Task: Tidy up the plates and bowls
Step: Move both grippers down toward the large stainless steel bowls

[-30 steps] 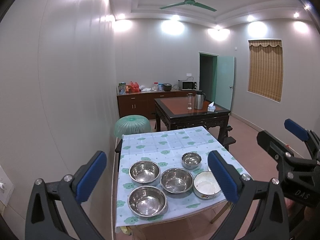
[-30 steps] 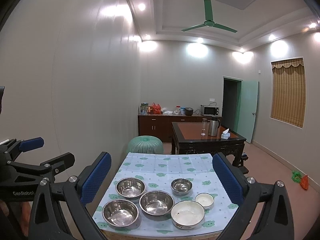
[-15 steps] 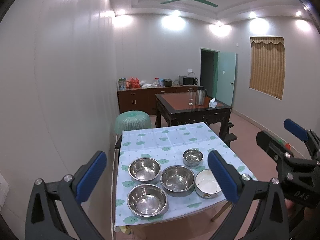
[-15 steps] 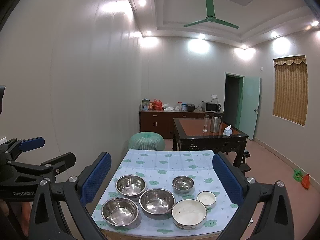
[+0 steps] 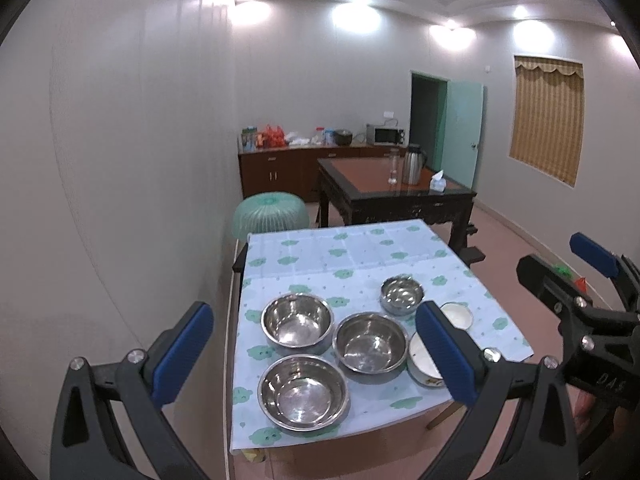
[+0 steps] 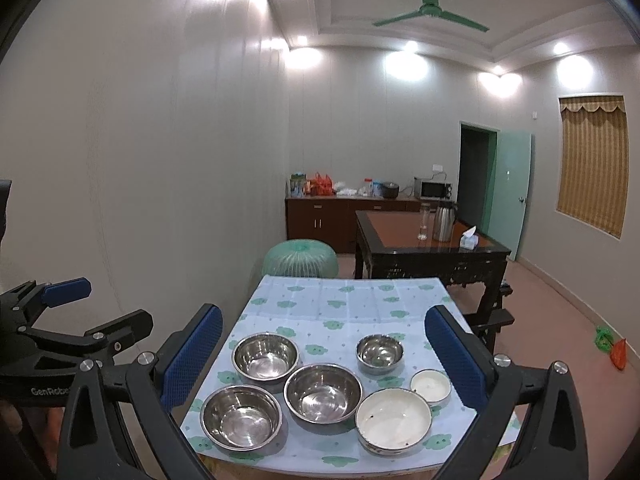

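Approach is the step in hand: nothing is gripped. Left gripper [image 5: 314,354] and right gripper [image 6: 322,354] both hang released above the table's [image 6: 352,304] near edge. Left to right there sit three large steel bowls [image 6: 240,416], a small steel bowl [image 6: 379,353], a big white bowl [image 6: 393,416] and a small white bowl [image 6: 430,386], all unstacked. Next, probably, one gripper descends onto a rim for nesting. Neighbouring bowls crowd the rims.

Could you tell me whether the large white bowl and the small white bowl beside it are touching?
Cannot tell. In the right wrist view, the large white bowl and small white bowl show rims meeting with no visible gap, possibly just overlap.
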Demonstrator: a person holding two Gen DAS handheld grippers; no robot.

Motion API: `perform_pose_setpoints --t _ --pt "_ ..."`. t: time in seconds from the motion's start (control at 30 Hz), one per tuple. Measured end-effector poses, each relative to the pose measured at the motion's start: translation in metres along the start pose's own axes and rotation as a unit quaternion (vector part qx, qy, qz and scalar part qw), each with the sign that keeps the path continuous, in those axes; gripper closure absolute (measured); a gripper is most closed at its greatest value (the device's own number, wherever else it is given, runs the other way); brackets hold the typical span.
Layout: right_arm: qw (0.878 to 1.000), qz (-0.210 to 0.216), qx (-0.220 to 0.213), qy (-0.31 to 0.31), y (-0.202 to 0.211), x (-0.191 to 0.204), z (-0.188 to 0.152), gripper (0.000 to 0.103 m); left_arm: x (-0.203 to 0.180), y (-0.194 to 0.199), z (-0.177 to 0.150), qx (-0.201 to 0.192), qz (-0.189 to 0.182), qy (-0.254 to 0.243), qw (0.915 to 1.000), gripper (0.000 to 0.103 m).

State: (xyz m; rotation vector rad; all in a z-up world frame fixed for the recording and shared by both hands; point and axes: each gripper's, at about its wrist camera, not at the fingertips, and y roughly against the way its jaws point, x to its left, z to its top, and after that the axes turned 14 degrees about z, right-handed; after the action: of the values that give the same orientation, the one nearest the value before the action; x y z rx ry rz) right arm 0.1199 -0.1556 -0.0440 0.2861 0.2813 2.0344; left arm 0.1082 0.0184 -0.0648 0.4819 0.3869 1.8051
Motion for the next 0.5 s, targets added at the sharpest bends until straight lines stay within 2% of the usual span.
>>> perform_pose_setpoints --t 0.5 --pt "0.996 -0.004 0.093 -0.012 -0.126 -0.005 -0.016 0.001 0.019 -0.145 -0.013 0.087 -0.007 0.002 0.9962 0.000"
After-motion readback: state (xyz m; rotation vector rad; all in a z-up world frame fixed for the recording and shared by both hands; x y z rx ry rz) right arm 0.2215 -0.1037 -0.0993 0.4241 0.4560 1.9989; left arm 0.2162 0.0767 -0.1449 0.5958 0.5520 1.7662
